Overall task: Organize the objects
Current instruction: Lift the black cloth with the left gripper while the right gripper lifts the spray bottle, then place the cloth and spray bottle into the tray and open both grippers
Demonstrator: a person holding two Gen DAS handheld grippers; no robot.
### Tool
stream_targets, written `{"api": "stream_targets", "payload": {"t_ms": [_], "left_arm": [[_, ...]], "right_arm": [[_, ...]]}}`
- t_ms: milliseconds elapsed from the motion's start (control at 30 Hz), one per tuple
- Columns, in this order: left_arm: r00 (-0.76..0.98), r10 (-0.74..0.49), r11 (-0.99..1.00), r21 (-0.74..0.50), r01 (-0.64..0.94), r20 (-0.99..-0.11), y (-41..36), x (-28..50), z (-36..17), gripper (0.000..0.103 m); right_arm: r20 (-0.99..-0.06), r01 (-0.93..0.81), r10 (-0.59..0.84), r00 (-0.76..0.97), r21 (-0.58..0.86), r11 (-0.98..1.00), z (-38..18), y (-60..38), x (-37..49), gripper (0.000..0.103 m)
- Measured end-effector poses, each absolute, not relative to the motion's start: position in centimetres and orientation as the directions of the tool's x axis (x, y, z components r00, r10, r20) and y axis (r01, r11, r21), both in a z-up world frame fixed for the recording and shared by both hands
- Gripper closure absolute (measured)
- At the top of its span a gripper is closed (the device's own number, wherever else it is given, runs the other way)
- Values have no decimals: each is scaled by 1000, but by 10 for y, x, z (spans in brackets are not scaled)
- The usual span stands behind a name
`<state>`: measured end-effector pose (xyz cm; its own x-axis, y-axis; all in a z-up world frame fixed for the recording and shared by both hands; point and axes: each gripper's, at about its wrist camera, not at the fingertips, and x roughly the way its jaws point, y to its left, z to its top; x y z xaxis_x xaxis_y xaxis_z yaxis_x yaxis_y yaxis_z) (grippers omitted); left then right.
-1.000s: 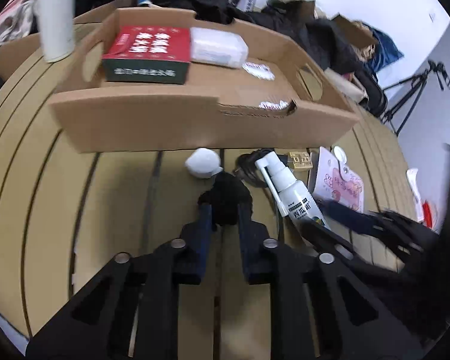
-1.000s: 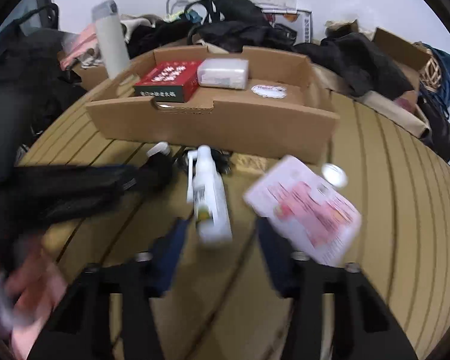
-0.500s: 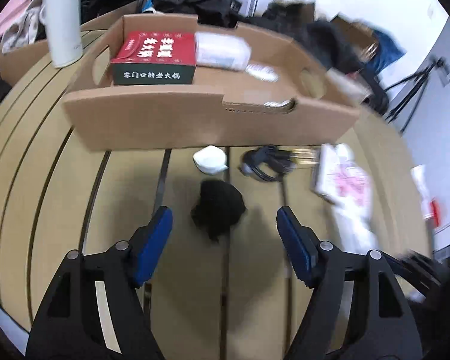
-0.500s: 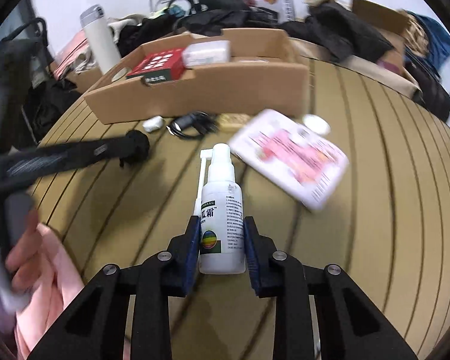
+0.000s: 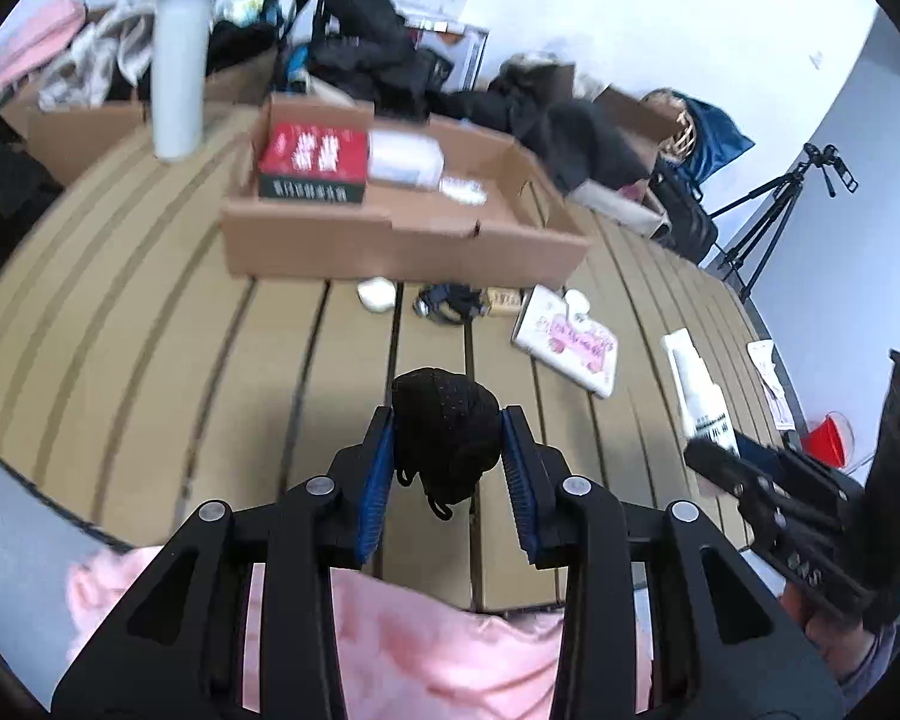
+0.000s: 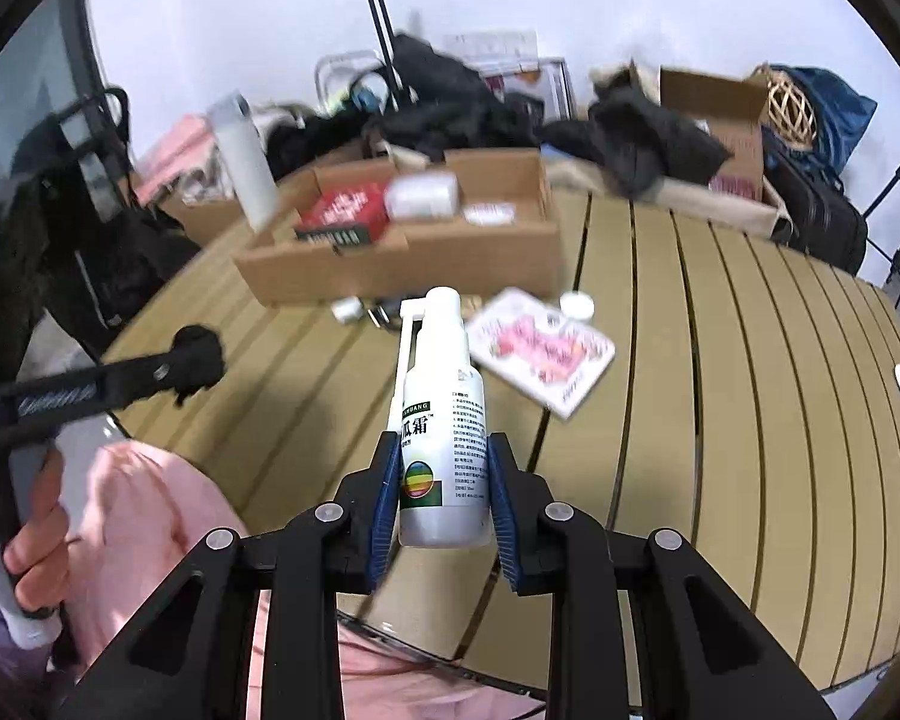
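Note:
My left gripper (image 5: 447,420) is shut on a black fabric bundle (image 5: 444,438) and holds it above the slatted wooden table (image 5: 150,360). My right gripper (image 6: 444,456) is shut on a white spray bottle (image 6: 441,420), lifted off the table near its front edge. The bottle also shows in the left wrist view (image 5: 699,396), and the bundle in the right wrist view (image 6: 198,360). A cardboard tray (image 5: 402,240) at the back holds a red box (image 5: 315,159) and a white packet (image 5: 405,159).
In front of the tray lie a small white object (image 5: 377,294), a black cable (image 5: 450,303), a pink-printed packet (image 5: 567,342) and a white cap (image 6: 576,305). A white flask (image 5: 177,60) stands at the back left. Clothes and boxes crowd the far side.
Both grippers have pulled back and up from the tray. The left one closed on the black bundle and lifted it. The right one carries the spray bottle higher.

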<state>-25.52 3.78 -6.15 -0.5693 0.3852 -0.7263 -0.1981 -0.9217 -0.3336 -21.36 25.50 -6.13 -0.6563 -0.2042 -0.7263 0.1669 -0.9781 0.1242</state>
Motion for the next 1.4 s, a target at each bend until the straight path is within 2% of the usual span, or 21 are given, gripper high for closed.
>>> {"api": "stream_targets", "payload": {"t_ms": [167,267,367,467,533,600,733,767,833,867,900,933,1033,1167,1300,1400], "left_arm": [[-595,421,-906,-347,-242,-684,33,-280,-19,72],[-603,396,-918,-309,-248,-693,38,-319,-6,72],[-573,416,-909,-335,-248,-706,47,-372,-4,72],[-515,421,-907,-349,-236,-746,63,-434,-21,72],[-506,339,-940,-266,-213,-793,77,-475,-45,71],[-475,238,-969,-176,-171,-847,87,-514,-79,71],[-424,187,-978,-125,-170,-886,95,-554,-121,71],[-421,189,-977,-128,-169,-887,95,-558,-126,68],[-465,195,-976,-123,-181,-864,92,-556,-125,46],[-462,201,-974,-124,-191,-864,92,-555,-125,27],[-453,210,-970,-129,-204,-867,92,-554,-127,25],[-447,217,-967,-129,-219,-868,91,-552,-126,25],[-457,210,-967,-113,-229,-864,88,-541,-114,25],[-496,217,-968,-121,-218,-841,68,-522,-74,24],[-561,151,-981,-53,-188,-814,45,-490,-18,15],[-592,110,-986,-13,-166,-799,32,-459,20,11]], "right_arm": [[-695,203,-221,-684,109,-973,-32,253,-227,73],[-679,229,-212,-703,66,-971,-14,251,-251,73],[-677,245,-227,-700,72,-967,4,255,-300,73],[-719,232,-257,-646,136,-963,6,262,-374,73],[-761,205,-255,-597,162,-965,-7,264,-430,73],[-805,166,-168,-570,88,-982,-28,257,-483,73],[-868,122,-63,-493,3,-993,-80,249,-554,73],[-882,116,-51,-469,-4,-993,-94,249,-566,73],[-906,116,-41,-422,-9,-993,-121,248,-581,72],[-902,120,-25,-431,-30,-992,-126,245,-584,72],[-885,130,31,-465,-103,-986,-126,237,-584,69],[-878,136,54,-475,-134,-982,-126,233,-583,57],[-872,158,11,-490,-101,-982,-121,229,-577,41],[-858,144,-57,-510,-19,-989,-91,242,-561,41],[-820,137,-96,-564,22,-990,-36,263,-526,41],[-786,137,-91,-611,8,-990,7,275,-494,33]]}}
